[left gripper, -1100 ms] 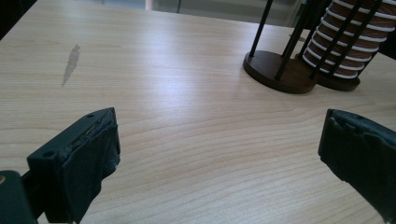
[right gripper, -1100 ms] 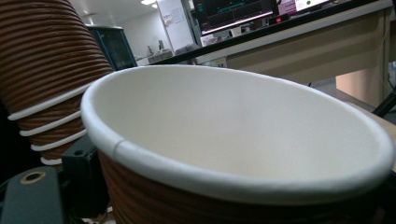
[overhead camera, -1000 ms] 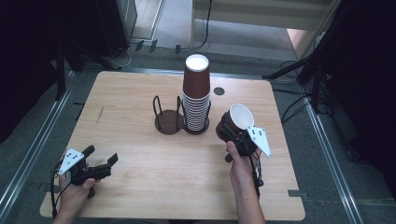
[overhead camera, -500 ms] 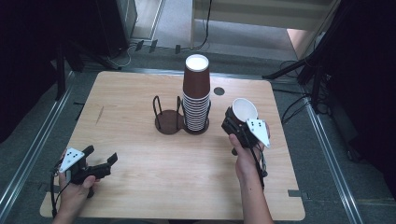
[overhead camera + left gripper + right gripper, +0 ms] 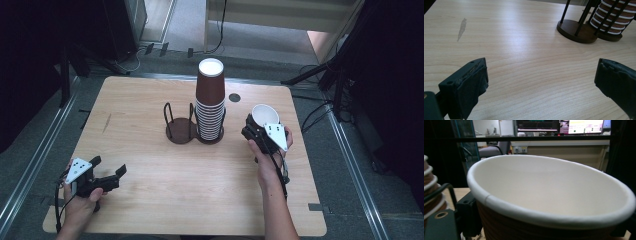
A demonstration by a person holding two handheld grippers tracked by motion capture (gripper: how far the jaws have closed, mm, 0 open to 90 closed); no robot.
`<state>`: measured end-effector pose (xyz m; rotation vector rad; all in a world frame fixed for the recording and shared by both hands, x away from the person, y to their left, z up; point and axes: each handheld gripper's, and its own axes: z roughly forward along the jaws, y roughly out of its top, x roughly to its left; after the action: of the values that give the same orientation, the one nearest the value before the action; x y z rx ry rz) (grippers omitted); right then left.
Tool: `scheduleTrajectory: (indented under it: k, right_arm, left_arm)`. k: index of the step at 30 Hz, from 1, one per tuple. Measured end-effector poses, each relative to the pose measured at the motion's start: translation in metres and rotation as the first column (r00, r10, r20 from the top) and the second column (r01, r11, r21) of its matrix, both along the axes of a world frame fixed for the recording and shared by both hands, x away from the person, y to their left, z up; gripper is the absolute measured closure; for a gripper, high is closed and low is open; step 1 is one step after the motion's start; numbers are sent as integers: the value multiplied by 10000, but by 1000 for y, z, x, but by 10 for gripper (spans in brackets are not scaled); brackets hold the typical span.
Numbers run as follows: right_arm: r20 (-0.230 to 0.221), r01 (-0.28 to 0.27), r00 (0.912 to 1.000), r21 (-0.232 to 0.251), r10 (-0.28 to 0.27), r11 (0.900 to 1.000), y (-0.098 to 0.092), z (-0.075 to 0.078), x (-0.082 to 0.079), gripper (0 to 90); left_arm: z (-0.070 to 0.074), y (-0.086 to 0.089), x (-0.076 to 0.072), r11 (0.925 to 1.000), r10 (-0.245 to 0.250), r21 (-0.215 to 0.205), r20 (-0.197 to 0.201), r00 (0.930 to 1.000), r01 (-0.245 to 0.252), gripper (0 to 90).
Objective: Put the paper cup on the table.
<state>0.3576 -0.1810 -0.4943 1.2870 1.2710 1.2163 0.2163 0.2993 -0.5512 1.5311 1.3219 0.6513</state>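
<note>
Jaws of right gripper (image 5: 256, 131) clamped on paper cup (image 5: 263, 114); left gripper (image 5: 111, 172) agape.

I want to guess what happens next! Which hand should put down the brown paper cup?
Right. The right gripper already grips the brown paper cup, white inside, beside the tall cup stack. The left gripper sits open and empty at the wooden table's near corner.
</note>
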Motion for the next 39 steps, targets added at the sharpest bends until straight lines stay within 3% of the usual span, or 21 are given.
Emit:
scheduleTrajectory:
  k: [3, 6, 15, 20, 25, 34, 39]
  right_arm:
    - [-126, -34, 9999, -34, 34, 10000, -2, -2, 6, 117]
    - [-141, -59, 9999, -517, 52, 9986, -3, -5, 11, 115]
    - [-476, 151, 9987, -412, -171, 9990, -13, -18, 21, 113]
    - [-542, 102, 9984, -478, -128, 9988, -14, -24, 22, 109]
    - [-564, -112, 9984, -942, 59, 9955, -13, -28, 22, 106]
    - [-782, -213, 9969, -1257, 115, 9918, -14, -36, 20, 102]
    - [-937, -196, 9956, -1139, 89, 9933, -15, -40, 20, 101]
  left_arm:
    - [0, 0, 0, 10000, 40, -4, -34, 10000, -40, 0]
    - [0, 0, 0, 10000, 38, 42, -11, 10000, -38, 0]
    - [0, -1, 0, 10000, 28, 94, -20, 10000, -28, 0]
    - [0, -1, 0, 10000, 38, 87, -30, 10000, -38, 0]
    - [0, -3, -1, 9997, 75, 231, 28, 10000, -76, 0]
    - [0, -5, -2, 9994, 61, 337, 22, 10000, -62, 0]
    - [0, -5, -3, 9994, 61, 334, 23, 10000, -62, 0]
